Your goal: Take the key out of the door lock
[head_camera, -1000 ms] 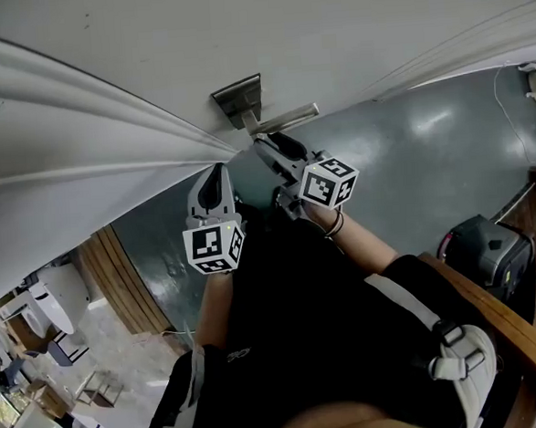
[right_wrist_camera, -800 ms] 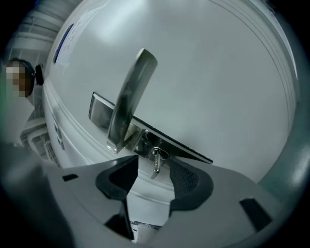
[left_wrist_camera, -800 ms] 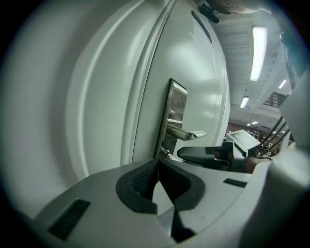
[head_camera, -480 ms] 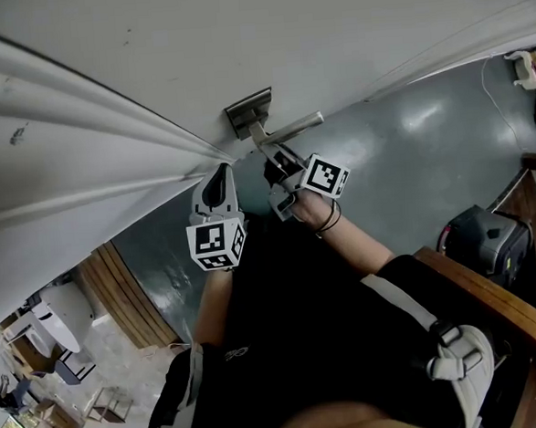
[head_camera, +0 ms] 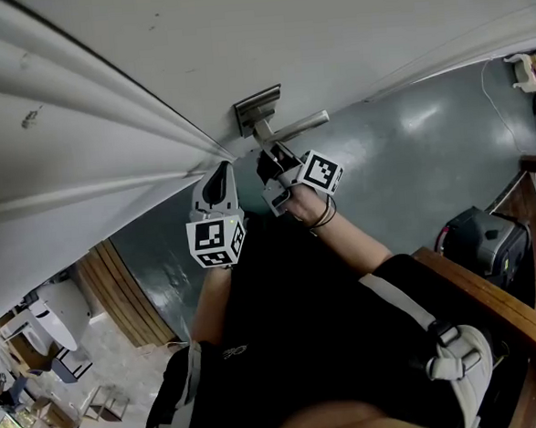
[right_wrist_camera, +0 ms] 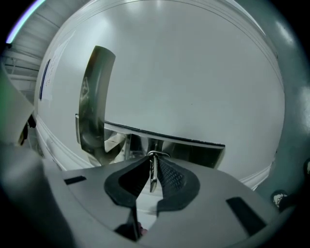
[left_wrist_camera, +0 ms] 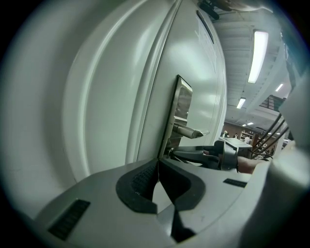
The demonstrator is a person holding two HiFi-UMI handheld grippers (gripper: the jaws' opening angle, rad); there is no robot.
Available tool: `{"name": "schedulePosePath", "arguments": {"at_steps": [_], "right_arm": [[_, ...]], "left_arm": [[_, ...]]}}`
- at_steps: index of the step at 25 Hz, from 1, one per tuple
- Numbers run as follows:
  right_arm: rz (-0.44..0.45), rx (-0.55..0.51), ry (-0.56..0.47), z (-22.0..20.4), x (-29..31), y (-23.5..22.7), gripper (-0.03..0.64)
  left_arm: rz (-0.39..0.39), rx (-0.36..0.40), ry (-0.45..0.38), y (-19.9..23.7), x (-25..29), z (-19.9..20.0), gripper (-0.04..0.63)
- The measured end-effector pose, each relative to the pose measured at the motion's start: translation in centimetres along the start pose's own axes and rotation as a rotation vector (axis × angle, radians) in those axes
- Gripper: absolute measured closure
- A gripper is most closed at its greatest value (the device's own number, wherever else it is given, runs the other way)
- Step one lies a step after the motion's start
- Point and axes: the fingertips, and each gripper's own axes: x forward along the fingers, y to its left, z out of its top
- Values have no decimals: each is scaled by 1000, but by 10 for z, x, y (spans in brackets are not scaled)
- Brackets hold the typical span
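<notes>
A white door (head_camera: 237, 37) bears a metal lock plate (head_camera: 256, 104) with a lever handle (head_camera: 300, 123). My right gripper (head_camera: 269, 160) is pressed up to the plate just under the handle. Its jaws have just been closing, and in the right gripper view the thin metal key (right_wrist_camera: 153, 173) stands edge-on with my right gripper (right_wrist_camera: 152, 163) shut on it, in front of the plate (right_wrist_camera: 193, 151) and beside the handle (right_wrist_camera: 94, 97). My left gripper (head_camera: 216, 179) hovers left of the lock, shut and empty; in its own view the left gripper (left_wrist_camera: 158, 163) looks along the door at the plate (left_wrist_camera: 182, 109).
A wooden railing (head_camera: 495, 325) runs along the right. A black case (head_camera: 485, 244) sits on the grey-green floor (head_camera: 410, 153) beside it. The person's dark torso and a strap fill the lower middle. Door mouldings (head_camera: 88, 130) run to the left of the lock.
My right gripper has moved in to the lock below the handle, rolled, and its jaws have closed onto the key. My left gripper has stayed in place.
</notes>
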Motion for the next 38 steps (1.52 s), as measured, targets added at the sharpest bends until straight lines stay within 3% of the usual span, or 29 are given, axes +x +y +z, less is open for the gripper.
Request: {"name": "schedulePosePath", "arguments": {"at_steps": [14, 18, 22, 27, 38], "right_arm": [[3, 87, -48, 0, -4, -3, 588], [-1, 102, -83, 2, -5, -4, 584], [23, 187, -133, 7, -4, -5, 547], [12, 201, -142, 6, -7, -8, 584], [-4, 230, -163, 5, -9, -6, 588]], "left_arm": [[0, 3, -8, -2, -7, 1, 571], [11, -4, -6, 3, -11, -1, 571], [10, -6, -5, 5, -11, -2, 571], [-4, -5, -2, 1, -10, -2, 571], [-24, -2, 1, -6, -13, -4, 571]]}}
